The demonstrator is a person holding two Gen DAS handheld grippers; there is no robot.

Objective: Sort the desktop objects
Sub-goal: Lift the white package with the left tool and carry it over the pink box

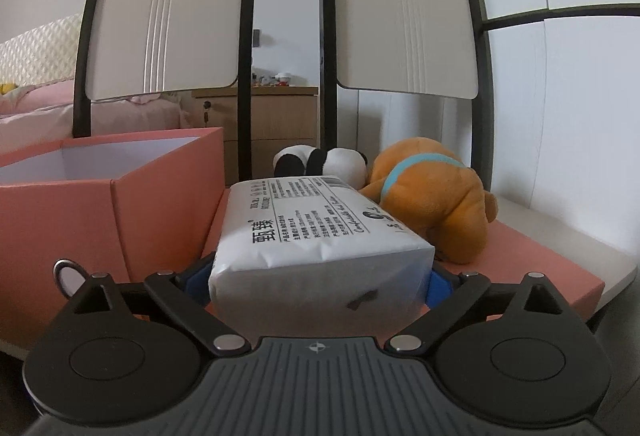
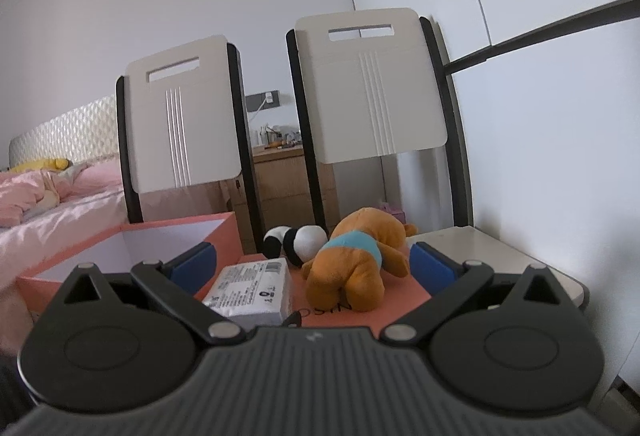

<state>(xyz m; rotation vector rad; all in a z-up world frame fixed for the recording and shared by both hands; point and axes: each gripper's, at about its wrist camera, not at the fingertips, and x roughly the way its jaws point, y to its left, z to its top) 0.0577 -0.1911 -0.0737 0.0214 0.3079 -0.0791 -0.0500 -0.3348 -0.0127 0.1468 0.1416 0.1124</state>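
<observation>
A white tissue pack (image 1: 320, 236) lies on the pink box lid (image 1: 540, 256), its near end between the blue pads of my left gripper (image 1: 318, 282), which closes on it. Behind it lie a panda plush (image 1: 320, 163) and an orange plush dog (image 1: 432, 195). An open pink box (image 1: 120, 195) stands to the left. My right gripper (image 2: 312, 260) is open and empty, held back above the lid; through it I see the tissue pack (image 2: 252, 292), the dog (image 2: 352, 264), the panda (image 2: 296, 240) and the box (image 2: 160, 240).
Two white folding chairs (image 1: 168, 23) stand behind the white table (image 1: 580, 236). A bed with pink bedding (image 2: 48, 203) is at the left, a wooden cabinet (image 1: 276, 123) behind. A white wall is at the right.
</observation>
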